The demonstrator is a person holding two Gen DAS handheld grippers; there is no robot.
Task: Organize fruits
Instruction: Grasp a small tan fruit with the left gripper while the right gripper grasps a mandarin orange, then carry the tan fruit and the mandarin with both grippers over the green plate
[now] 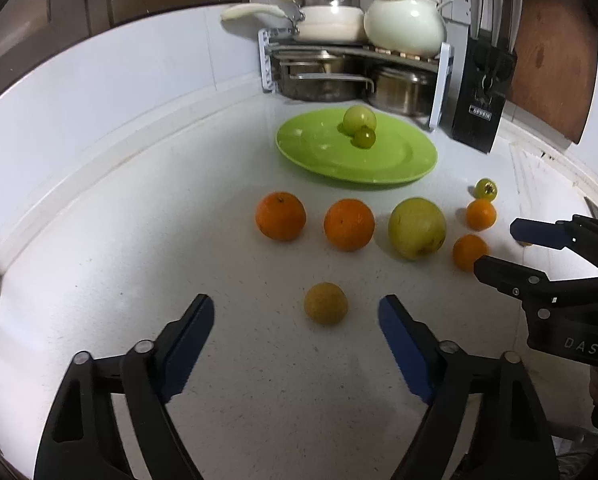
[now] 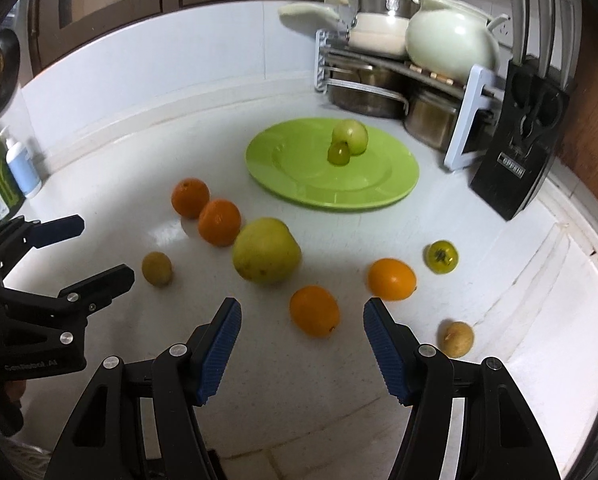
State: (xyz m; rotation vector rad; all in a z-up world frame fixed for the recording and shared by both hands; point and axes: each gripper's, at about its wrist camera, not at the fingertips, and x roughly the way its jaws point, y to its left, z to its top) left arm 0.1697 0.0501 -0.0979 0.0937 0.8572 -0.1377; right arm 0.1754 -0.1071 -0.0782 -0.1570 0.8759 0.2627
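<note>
A green plate [image 1: 403,162] [image 2: 299,184] at the back holds a green apple [image 1: 359,118] [image 2: 351,135] and a small green fruit [image 1: 364,137] [image 2: 338,153]. On the counter lie two oranges [image 1: 280,215] [image 1: 349,224], a large yellow-green fruit [image 1: 417,227] [image 2: 266,249], two small oranges [image 2: 314,310] [image 2: 392,279], a green tomato [image 2: 442,256] and two brownish-yellow fruits [image 1: 325,303] [image 2: 457,338]. My left gripper [image 1: 297,312] is open, just short of the brownish fruit. My right gripper [image 2: 303,316] is open, with the near small orange between its tips.
A pot rack [image 1: 355,60] with white and steel pots stands in the back corner. A black knife block [image 1: 483,96] is right of it. Bottles [image 2: 19,164] stand at the left wall. Each gripper shows in the other's view [image 1: 499,248] [image 2: 99,248].
</note>
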